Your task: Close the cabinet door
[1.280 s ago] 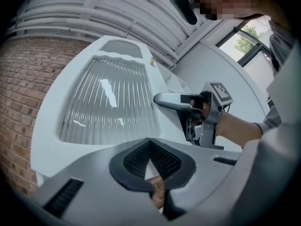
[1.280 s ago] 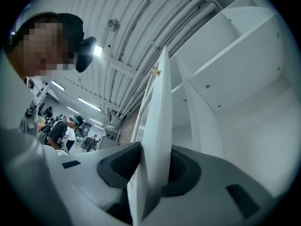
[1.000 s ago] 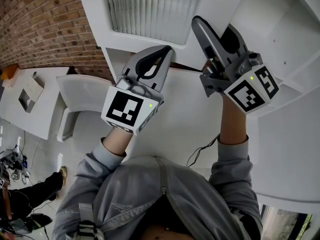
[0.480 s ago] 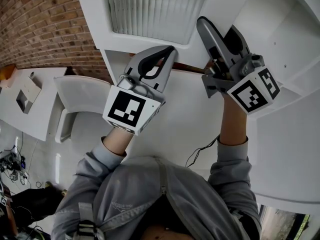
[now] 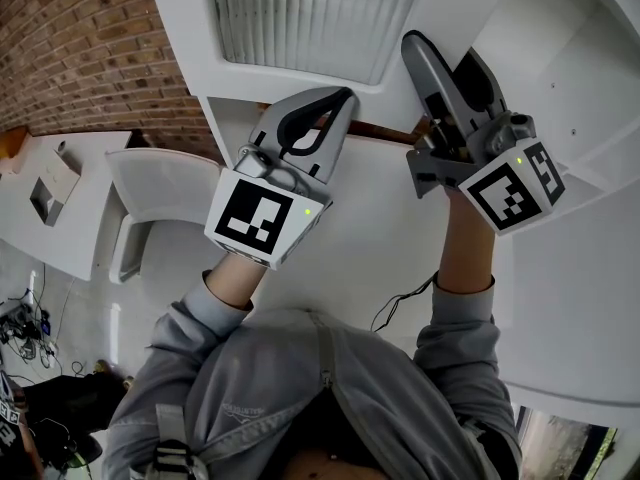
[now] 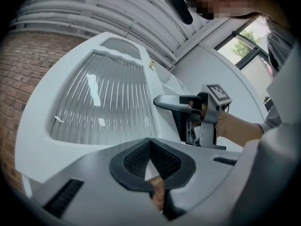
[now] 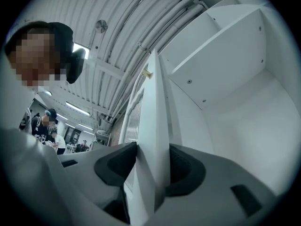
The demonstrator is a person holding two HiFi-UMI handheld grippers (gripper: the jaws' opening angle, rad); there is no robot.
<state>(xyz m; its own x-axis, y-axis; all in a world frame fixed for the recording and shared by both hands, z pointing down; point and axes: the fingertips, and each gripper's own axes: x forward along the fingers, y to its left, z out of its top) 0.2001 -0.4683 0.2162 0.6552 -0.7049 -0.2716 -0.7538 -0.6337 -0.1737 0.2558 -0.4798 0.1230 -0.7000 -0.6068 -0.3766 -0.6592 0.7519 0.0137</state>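
Observation:
The white cabinet door (image 5: 300, 18) with a ribbed glass panel hangs open above me. Its thin edge (image 7: 153, 126) runs up between the jaws of my right gripper (image 5: 440, 53), which are opening. One pad stands on each side of that edge without pressing on it. Right of the door is the open cabinet with its white shelf (image 7: 221, 65). My left gripper (image 5: 343, 98) is shut and empty, just below the door's lower frame. In the left gripper view the glass panel (image 6: 101, 102) fills the left half, and my shut jaws (image 6: 150, 142) point at its bottom rail.
A red brick wall (image 5: 90, 48) runs along the left. Below it stand a white chair (image 5: 160, 178) and a white table (image 5: 50, 198). A thin black cable (image 5: 405, 303) hangs by my right sleeve. People stand far off (image 7: 47, 126) under ceiling pipes.
The right gripper's jaws have spread a little wider around the door edge, and that hand has shifted slightly. The left gripper has stayed where it was, still shut.

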